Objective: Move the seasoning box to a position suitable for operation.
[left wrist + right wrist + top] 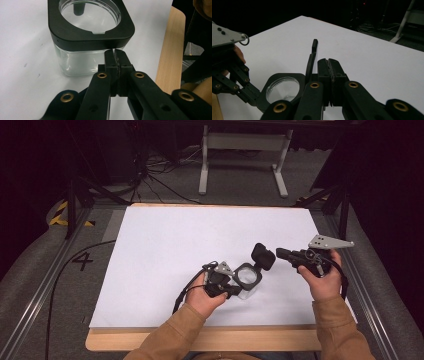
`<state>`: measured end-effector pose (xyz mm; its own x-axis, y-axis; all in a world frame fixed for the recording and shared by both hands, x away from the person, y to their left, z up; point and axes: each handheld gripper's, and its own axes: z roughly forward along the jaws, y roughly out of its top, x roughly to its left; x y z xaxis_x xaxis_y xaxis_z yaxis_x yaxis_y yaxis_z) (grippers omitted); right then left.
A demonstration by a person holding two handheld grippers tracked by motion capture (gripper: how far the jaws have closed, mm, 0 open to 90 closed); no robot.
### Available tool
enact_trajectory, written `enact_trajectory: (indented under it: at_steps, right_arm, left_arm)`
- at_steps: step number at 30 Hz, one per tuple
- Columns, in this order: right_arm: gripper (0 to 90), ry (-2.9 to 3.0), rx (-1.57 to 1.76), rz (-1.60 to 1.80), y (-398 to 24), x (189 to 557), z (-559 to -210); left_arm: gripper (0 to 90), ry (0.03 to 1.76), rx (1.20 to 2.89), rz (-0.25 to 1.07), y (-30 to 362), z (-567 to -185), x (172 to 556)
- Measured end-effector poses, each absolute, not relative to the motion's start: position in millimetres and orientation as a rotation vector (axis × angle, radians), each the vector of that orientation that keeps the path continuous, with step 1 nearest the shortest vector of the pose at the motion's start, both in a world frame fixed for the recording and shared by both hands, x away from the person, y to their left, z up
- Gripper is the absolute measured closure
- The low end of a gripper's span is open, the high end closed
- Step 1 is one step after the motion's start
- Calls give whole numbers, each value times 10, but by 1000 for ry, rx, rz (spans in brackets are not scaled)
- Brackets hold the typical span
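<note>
Both grippers are clenched on nothing. Your left gripper [115,53] has its tips touching the black square collar of the clear glass jar [82,58], which stands near the front of the white table [165,240] with its hinged black lid [262,256] flipped open. Steady the jar there while your right gripper [328,62] nudges the lid down.

The high view looks down from above the white table [165,250], far off. The left gripper view sits low and very close to the glass jar [82,60]. The right gripper view looks across the table; the jar [283,88] sits lower left.
</note>
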<state>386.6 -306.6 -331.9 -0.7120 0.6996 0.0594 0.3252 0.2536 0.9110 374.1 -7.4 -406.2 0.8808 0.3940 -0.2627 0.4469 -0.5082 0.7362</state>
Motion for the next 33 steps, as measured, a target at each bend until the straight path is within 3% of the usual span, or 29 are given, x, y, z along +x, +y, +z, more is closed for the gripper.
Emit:
enact_trajectory:
  at_steps: [19,33]
  right_arm:
    - [898,2201,860,1417,-2901,3754,-3258]
    - [896,2476,733,1338,-2505,3686,-3423]
  left_arm:
    - [900,601,2166,-83,-74,-4059,3753]
    - [900,588,2206,-92,-72,-4053,3751]
